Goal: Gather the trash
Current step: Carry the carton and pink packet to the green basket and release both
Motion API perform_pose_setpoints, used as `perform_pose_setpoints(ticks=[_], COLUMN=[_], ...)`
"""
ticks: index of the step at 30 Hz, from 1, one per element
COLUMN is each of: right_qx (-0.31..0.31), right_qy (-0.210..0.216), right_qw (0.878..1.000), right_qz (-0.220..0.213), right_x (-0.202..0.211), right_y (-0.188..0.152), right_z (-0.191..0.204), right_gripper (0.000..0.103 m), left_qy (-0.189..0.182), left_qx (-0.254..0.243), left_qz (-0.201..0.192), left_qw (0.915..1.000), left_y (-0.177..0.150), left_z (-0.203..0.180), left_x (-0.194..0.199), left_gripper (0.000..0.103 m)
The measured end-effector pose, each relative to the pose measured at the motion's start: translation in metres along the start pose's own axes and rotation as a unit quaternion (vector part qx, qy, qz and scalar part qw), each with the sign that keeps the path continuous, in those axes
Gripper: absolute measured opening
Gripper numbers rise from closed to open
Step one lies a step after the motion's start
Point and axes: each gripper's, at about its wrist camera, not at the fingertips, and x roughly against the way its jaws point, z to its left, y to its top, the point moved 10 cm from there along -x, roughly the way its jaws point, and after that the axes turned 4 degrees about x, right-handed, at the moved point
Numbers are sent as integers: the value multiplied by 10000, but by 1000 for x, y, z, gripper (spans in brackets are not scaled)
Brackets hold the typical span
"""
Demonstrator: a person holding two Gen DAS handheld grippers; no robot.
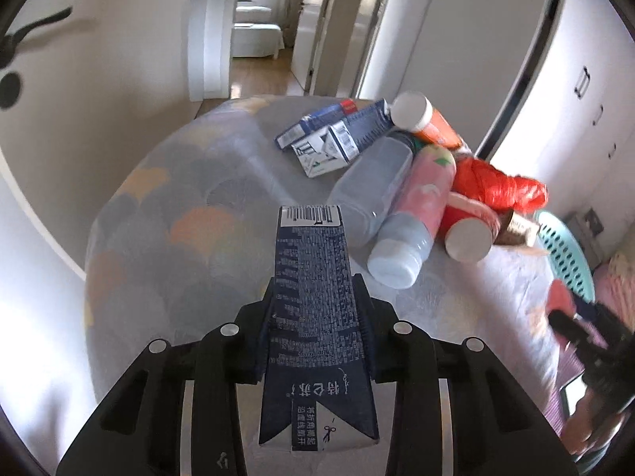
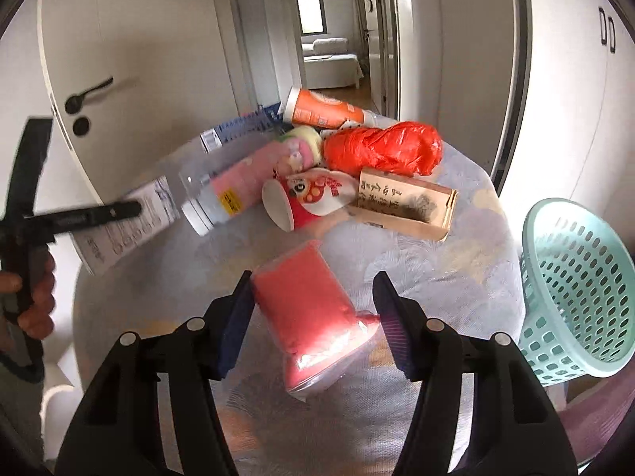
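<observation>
My left gripper (image 1: 317,297) is shut on a dark blue drink carton (image 1: 311,261), which sticks out forward above the round table (image 1: 178,214). In the right wrist view the same carton (image 2: 119,230) shows its pale side in the blurred left gripper (image 2: 87,214), held by a person's hand (image 2: 35,297). My right gripper (image 2: 313,281) is shut on a pink plastic cup (image 2: 313,317). The cup is tilted, wide end toward the camera, a little above the tablecloth (image 2: 456,261). In the left wrist view the right gripper (image 1: 575,329) is a blur at the right edge.
A trash pile lies at the table's far side: blue cartons (image 1: 337,131), an orange bottle (image 2: 325,111), a clear bottle (image 1: 369,190), a pink bottle (image 1: 420,206), a red bag (image 2: 381,146), a paper cup (image 2: 309,198) and a brown box (image 2: 405,202). A teal basket (image 2: 575,297) stands right of the table.
</observation>
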Motion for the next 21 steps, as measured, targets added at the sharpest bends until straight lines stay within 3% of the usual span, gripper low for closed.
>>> perform_pose_setpoints(ticks=[6, 11, 16, 21], right_qx=[-195, -332, -640, -1098], right_qy=[-119, -279, -563, -1103], right_qw=[9997, 9988, 9946, 9849], right_qz=[29, -234, -586, -761], right_x=[3, 23, 46, 66], right_y=[-7, 4, 21, 26], right_z=[-13, -29, -59, -110], right_gripper=[57, 57, 57, 57], left_qy=[139, -63, -487, -1166], left_qx=[-169, -202, -292, -668], left_qz=[132, -378, -955, -1060], left_qw=[9997, 9991, 9938, 9852], left_y=[-9, 7, 33, 54], left_z=[-6, -20, -55, -124], left_x=[-9, 21, 58, 62], left_gripper=[33, 33, 33, 33])
